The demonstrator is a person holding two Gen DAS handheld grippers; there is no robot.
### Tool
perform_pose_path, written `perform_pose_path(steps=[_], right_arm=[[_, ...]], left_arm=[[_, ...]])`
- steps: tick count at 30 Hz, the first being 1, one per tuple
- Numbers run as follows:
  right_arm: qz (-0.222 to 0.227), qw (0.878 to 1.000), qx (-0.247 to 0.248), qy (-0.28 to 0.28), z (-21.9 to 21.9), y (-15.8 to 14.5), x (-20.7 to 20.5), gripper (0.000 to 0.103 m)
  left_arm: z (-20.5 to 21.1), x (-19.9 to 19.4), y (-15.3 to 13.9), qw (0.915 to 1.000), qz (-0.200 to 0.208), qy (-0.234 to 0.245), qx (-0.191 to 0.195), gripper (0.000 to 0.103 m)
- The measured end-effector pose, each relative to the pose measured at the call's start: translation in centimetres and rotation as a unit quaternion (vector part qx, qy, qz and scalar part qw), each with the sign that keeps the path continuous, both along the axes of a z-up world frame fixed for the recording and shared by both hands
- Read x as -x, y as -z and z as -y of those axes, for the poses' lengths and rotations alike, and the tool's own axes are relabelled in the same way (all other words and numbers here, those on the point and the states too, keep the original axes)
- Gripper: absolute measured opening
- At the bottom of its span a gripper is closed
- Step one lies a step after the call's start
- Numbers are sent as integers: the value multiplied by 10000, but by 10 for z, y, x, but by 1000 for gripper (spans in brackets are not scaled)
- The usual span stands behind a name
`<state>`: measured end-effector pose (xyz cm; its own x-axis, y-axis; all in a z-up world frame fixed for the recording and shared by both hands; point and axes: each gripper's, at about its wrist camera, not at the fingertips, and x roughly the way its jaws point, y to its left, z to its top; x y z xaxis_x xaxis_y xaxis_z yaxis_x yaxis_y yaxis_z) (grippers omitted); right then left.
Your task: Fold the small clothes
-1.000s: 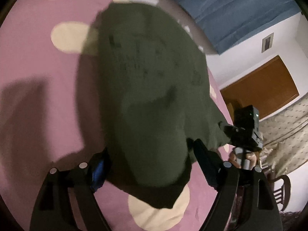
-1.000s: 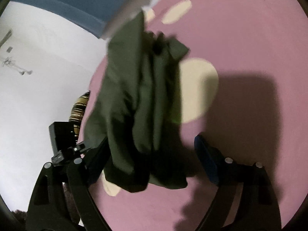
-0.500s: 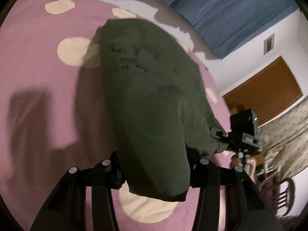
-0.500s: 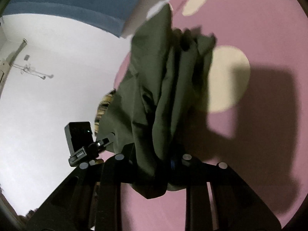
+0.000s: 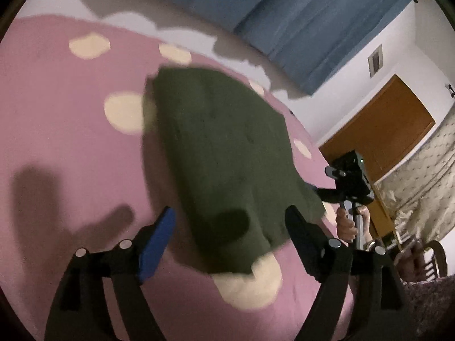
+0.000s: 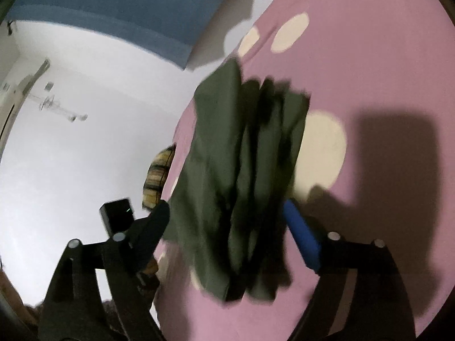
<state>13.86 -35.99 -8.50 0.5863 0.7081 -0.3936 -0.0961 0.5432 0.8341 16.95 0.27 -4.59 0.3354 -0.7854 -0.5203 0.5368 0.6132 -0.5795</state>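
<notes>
A dark olive green garment (image 5: 227,156) lies bunched on the pink sheet (image 5: 71,142) with cream dots. My left gripper (image 5: 227,227) straddles its near end; the jaws are opening, and the blue pad (image 5: 156,241) stands apart from the cloth. In the right wrist view the garment (image 6: 241,156) shows as several folded layers, blurred. My right gripper (image 6: 227,221) has the garment's near end between its jaws, which are opening, and its pads do not press on it. The right gripper (image 5: 349,179) and the hand holding it also appear at the right of the left view.
The bed's far edge meets a white wall and a blue curtain (image 5: 284,14). A brown wooden door (image 5: 384,130) and a patterned cloth (image 5: 421,170) stand at the right. A striped cushion (image 6: 159,176) lies past the bed's left edge in the right view.
Half a second ago both grippers were shut on the garment; both have now let go and spread wide. The cloth has slumped onto the sheet, and both hands have lifted slightly.
</notes>
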Motion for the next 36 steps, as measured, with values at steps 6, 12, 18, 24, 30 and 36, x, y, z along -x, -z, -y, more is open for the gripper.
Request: perform_pose_path(steps=[6,12,18,24,30,36], right_arm=[[-339,9992,53,185,7,18,-72,84],[-421,9988,192,141,3,26,-117,69],[-638,9980,18,-2,12,47,-125,34],[-582,9981,-172,57,14,50,-127,35],[-524,9977,-297,302,16,45,-118,43],[-599,9960,-187,633,25,37,-83,56]], left_arm=[[31,-101,21,9986,-415,-175,-264,80],[52,-162,45,9954,-712,-366,-518,80],[59,-161,49,9966,-442,-315,-624,64],[55,-156,53,9969,-430,-410,-518,66],[60,-147,42,9949,-216,-556,-816,66],[56,-120,25,9889,89,-780,-1259,67]])
